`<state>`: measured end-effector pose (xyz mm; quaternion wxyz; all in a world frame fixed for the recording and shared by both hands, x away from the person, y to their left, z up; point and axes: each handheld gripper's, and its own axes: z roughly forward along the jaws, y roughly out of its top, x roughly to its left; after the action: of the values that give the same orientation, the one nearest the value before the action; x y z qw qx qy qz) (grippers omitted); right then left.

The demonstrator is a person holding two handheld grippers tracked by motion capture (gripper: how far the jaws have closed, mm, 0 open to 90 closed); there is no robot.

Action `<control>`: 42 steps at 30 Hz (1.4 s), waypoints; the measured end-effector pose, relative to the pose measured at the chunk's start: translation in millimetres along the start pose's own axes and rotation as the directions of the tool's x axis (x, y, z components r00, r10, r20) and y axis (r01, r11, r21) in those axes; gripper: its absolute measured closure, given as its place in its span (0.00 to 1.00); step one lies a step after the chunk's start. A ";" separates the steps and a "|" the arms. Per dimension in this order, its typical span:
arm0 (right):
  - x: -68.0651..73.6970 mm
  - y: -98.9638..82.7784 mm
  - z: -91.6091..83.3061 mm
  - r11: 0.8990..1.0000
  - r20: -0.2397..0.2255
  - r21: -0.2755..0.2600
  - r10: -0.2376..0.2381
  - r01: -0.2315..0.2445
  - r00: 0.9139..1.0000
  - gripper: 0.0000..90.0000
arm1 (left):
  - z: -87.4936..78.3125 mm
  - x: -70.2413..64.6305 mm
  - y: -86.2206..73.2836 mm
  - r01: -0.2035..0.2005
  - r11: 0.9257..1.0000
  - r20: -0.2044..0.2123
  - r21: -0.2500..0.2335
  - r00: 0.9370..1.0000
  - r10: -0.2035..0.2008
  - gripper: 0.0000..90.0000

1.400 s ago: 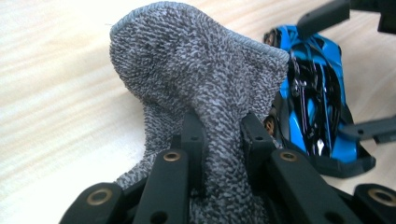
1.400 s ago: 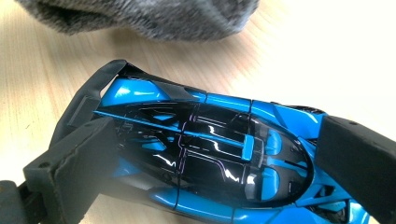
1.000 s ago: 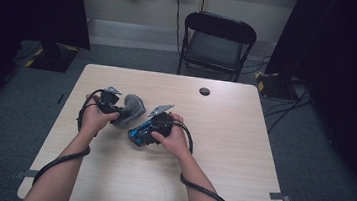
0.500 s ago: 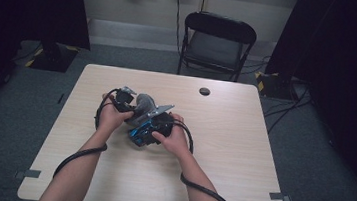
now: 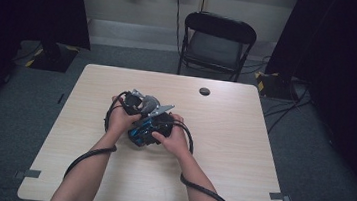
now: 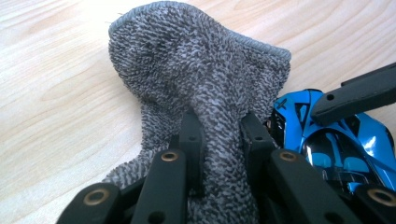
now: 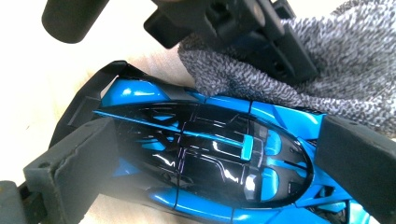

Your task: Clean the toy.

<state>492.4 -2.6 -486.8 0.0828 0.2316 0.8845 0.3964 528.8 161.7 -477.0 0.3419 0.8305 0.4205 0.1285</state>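
- The work in hand looks like wiping a glossy blue and black toy sports car (image 7: pixel 210 158) with a grey knitted terry cloth (image 6: pixel 196 88) on the pale wood-grain worktop (image 5: pixel 241 152).
- The right tongs (image 7: pixel 215 154) are clenched across the car: one black pad presses on its tail end, the other on its nose end, in the right gripper view. So the holding step appears done, and the car sits gripped near the middle of the worktop, between the person's two hands in the high view.
- The left tongs (image 6: pixel 219 135) are clamped tight on a bunched fold of the cloth, which stands up above the jaws and also trails beneath them. Picking up the cloth is therefore done as well.
- In the right gripper view the cloth lies against the car's far side, touching the blue bodywork, with the left tongs just above it. The wipe seems to be at its start rather than its end.
- I judge most of the car still to be covered: the black canopy and the near flank show no cloth on them.
- A small dark round disc (image 5: pixel 204 91) lies well apart near the far edge, untouched.
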 end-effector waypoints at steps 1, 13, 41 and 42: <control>0.0 -0.5 0.0 1.000 0.001 -0.004 0.000 0.000 1.000 0.00 | 0.0 -1.2 0.0 -0.006 1.000 0.005 0.002 1.000 0.006 0.84; 0.3 0.5 0.0 1.000 0.002 0.005 0.001 -0.001 1.000 0.00 | -2.1 -4.8 -4.3 -0.023 1.000 0.034 -0.012 0.999 0.023 0.85; 0.9 1.2 0.5 1.000 0.003 0.007 -0.005 0.005 1.000 0.00 | -23.3 4.3 -21.8 -0.019 1.000 0.079 0.013 0.997 0.018 0.84; 1.1 1.4 0.4 1.000 0.002 0.010 -0.003 0.003 1.000 0.00 | -24.7 5.1 -22.6 -0.017 1.000 0.082 0.018 0.996 0.016 0.84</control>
<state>492.0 -0.9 -486.0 0.0832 0.2309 0.8867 0.3918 505.8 186.3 -474.5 0.3500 0.8417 0.4005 0.0931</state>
